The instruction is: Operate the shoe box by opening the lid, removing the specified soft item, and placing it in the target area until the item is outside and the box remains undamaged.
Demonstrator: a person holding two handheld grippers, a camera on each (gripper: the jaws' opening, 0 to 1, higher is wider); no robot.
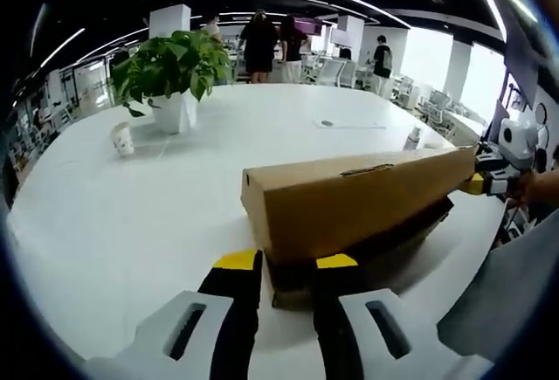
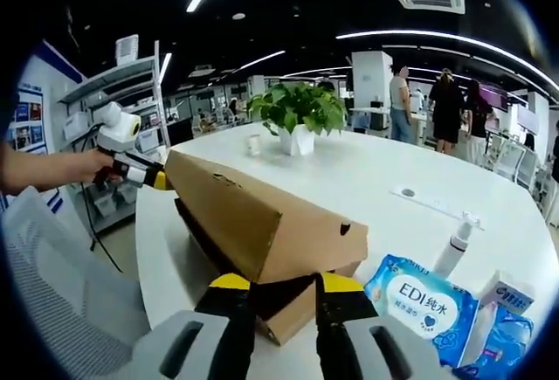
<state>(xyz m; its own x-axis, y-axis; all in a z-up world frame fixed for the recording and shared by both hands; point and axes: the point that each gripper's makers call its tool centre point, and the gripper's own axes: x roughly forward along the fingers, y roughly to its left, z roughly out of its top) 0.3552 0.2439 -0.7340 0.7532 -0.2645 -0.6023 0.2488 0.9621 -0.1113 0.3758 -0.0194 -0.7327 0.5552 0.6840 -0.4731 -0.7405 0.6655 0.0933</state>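
A brown cardboard shoe box lies on the white table, its lid tilted up above the dark base. My left gripper sits at the box's near end with its yellow-tipped jaws closed on the lid's corner. It shows again, held by a hand, at the lid's far end as the left gripper. My right gripper pinches the lid's opposite end and appears as the right gripper. What is inside the box is hidden.
A potted plant and a paper cup stand at the back of the table. Blue wet-wipe packs and a white spray bottle lie beside the box. People stand far behind; shelves line one side.
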